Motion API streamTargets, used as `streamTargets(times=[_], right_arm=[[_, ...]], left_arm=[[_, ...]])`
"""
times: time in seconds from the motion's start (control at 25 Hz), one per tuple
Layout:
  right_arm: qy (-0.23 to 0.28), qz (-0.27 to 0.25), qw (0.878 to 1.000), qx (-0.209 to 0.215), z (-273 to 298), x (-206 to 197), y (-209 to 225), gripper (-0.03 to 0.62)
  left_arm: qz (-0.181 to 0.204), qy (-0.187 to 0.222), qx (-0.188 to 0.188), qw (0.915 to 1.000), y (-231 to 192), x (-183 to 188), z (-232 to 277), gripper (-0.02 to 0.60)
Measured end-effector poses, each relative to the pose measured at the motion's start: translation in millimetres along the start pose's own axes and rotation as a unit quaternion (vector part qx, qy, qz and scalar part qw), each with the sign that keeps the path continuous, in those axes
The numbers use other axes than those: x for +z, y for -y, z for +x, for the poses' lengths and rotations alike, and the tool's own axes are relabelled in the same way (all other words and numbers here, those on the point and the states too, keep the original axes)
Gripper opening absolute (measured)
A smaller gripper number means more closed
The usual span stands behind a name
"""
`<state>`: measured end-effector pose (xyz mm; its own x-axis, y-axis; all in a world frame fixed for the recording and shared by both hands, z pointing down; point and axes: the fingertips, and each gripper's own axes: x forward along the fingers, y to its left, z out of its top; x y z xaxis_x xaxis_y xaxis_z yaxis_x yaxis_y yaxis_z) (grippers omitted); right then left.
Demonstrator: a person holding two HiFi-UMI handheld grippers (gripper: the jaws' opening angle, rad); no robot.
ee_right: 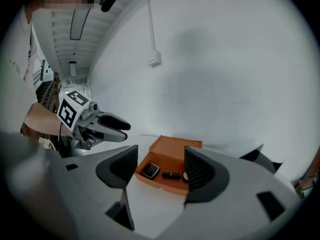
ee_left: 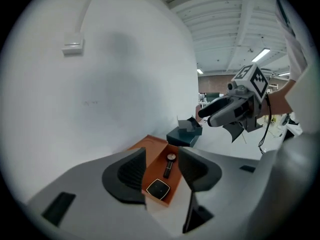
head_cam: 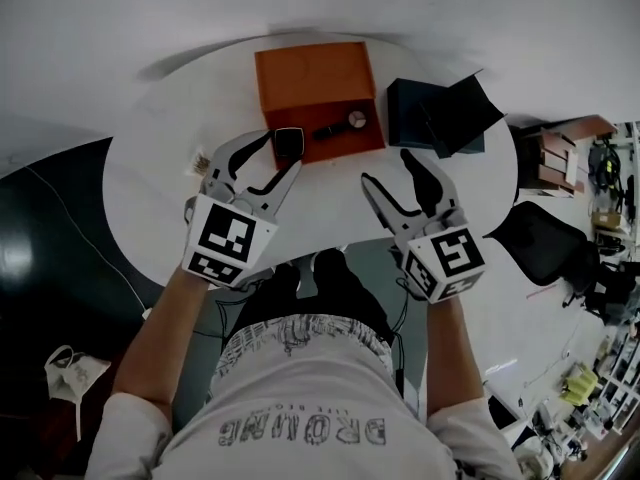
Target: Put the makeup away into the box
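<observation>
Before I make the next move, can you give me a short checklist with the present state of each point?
1. Left gripper empty, jaws apart: ok.
2. Right gripper empty, jaws apart: ok.
3. Compact lying inside the orange box: ok.
4. Black tube lying inside the same box: ok.
5. No makeup left on the table: cannot tell; a small item near its left edge is too small to identify.
6. Orange box closed: not ok, it stands open.
</observation>
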<state>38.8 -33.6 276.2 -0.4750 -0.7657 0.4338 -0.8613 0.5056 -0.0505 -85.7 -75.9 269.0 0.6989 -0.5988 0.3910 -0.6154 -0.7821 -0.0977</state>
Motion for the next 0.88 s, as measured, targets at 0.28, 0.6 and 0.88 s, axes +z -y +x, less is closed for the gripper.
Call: streamTargets(times=[0.28, 0.6, 0.88], right_arm=[[0.033, -0.022, 0.999, -0.013, -20, 43, -46, 0.301], [0.067, -0.045, 0.997, -0.008, -33, 77, -74, 0.296], [0.087, -0.064, 0.994, 0.025, -33, 99, -78, 0.277]], left_arm=[[-0.006, 0.058, 0.023, 0.9980, -8, 31, -69, 0.219], [-0.015, 0.105, 0.052, 0.9930, -18, 56, -114, 0.219], [-0.036, 0.124, 0.099, 0.9867, -28, 68, -131, 0.218]])
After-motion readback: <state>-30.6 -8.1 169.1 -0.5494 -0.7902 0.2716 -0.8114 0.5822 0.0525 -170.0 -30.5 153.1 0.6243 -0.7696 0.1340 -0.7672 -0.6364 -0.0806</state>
